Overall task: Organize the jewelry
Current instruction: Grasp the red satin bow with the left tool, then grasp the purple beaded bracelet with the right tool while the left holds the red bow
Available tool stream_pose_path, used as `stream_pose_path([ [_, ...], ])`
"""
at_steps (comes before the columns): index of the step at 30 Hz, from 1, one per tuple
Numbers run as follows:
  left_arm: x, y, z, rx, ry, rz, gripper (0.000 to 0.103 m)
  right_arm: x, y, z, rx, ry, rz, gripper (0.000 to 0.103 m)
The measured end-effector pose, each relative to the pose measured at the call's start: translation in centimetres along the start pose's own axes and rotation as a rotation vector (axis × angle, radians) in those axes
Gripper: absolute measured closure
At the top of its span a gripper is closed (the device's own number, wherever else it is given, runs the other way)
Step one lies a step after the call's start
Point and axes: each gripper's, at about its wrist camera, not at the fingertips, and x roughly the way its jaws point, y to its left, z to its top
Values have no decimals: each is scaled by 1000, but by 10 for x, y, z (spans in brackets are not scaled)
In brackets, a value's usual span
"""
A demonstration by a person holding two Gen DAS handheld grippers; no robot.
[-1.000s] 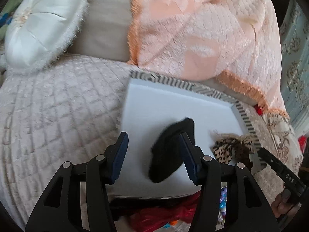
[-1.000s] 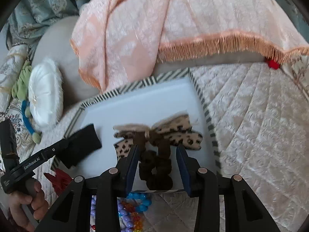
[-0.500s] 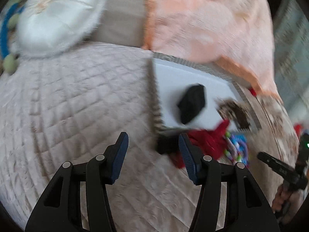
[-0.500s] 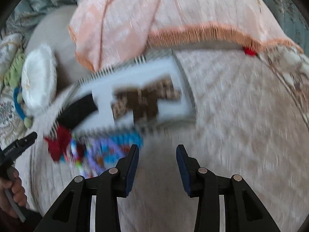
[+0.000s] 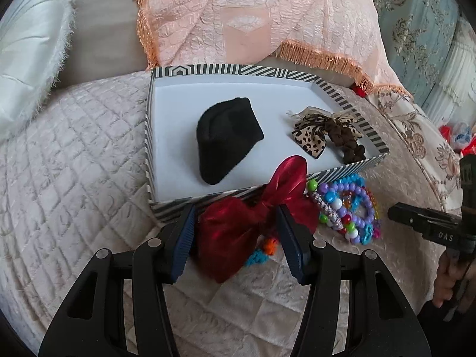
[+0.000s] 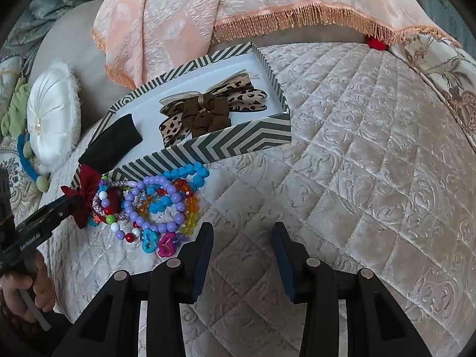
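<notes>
Now | red bow (image 5: 238, 226) between open left jaws, closing | right jaws open, empty

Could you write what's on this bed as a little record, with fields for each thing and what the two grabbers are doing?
Box: striped box, open, on the quilt
Inside box: black cloth item; leopard-print bow
Outside box: red bow against the front wall; beaded bracelets beside it
Left gripper: jaws open either side of the red bow, just been closing slightly
Right gripper: open, empty, over bare quilt
</notes>
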Motion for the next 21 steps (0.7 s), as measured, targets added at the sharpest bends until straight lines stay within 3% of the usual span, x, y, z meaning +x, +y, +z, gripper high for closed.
stream_pose_path([
  [2,-3,-4,-2,23,-7,9,90,1,0,1,0,-1,3,63],
  [4,-11,-5,-6,31,-23,-6,95,1,0,1,3,-3,5,63],
  [9,-47,2,-17,-14,-93,14,98,-1,6,1,-19,-21,33,64],
  [16,-92,29,-30,-189,-238,57,98,-3,26,-4,-121,-6,139,64],
  [21,-85,43,-28,-259,-237,113,98,5,41,-9,-194,28,151,64],
])
